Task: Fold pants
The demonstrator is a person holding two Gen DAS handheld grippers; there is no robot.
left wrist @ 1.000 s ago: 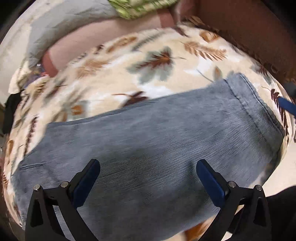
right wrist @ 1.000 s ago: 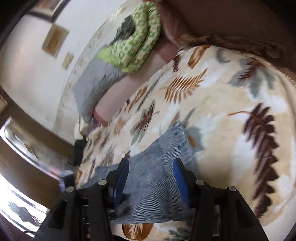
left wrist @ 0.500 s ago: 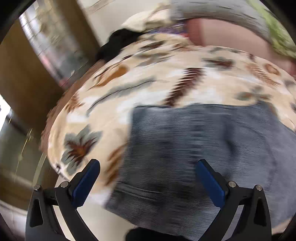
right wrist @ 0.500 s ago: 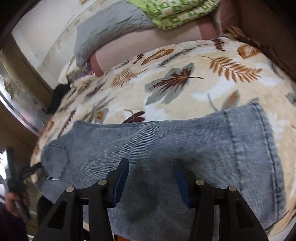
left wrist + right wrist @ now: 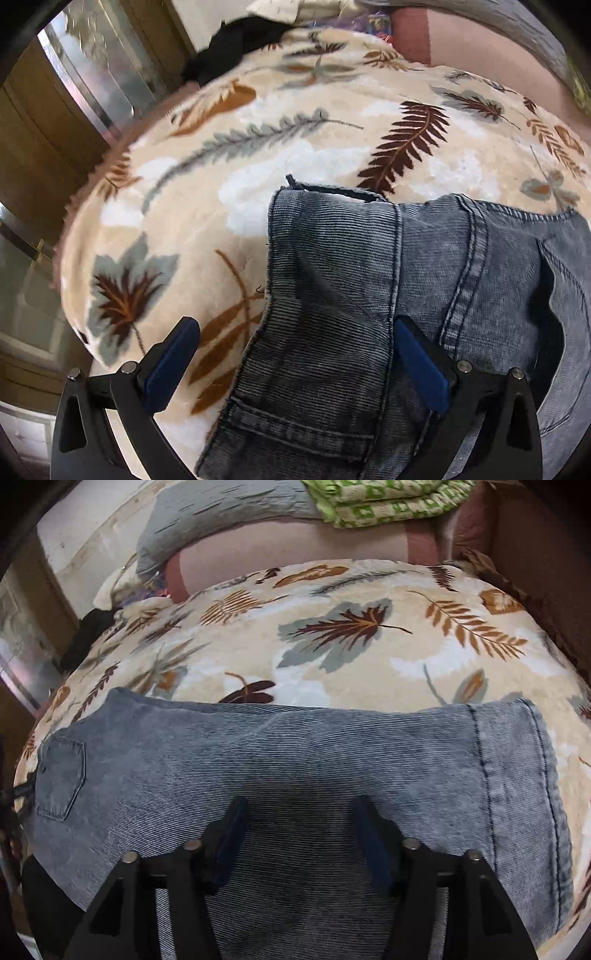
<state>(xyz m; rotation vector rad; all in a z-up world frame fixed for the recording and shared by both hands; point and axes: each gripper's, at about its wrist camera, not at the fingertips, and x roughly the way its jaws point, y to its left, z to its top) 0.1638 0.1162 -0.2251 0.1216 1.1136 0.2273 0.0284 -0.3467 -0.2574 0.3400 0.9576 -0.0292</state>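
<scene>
Grey-blue denim pants (image 5: 295, 760) lie flat across a leaf-patterned blanket (image 5: 332, 635), back pocket (image 5: 61, 775) at the left and leg hem (image 5: 517, 775) at the right. In the right wrist view my right gripper (image 5: 301, 834) hovers over the middle of the leg. Its jaws are opening and no cloth is pinched between them. In the left wrist view the waistband end of the pants (image 5: 332, 295) lies beneath my left gripper (image 5: 295, 354). It stands wide open, one fingertip (image 5: 173, 358) over the blanket (image 5: 258, 147) and the other over the denim.
Behind the blanket are a pink sheet (image 5: 295, 542), a grey pillow (image 5: 221, 509) and a folded green cloth (image 5: 388, 502). A black garment (image 5: 236, 44) lies at the far left corner. Brown wood (image 5: 546, 554) borders the right side, glass-fronted furniture (image 5: 92, 74) the left.
The left view swung from the middle of the leg to the waistband end. The right view swung from the hem to the middle of the leg, and its jaws widened.
</scene>
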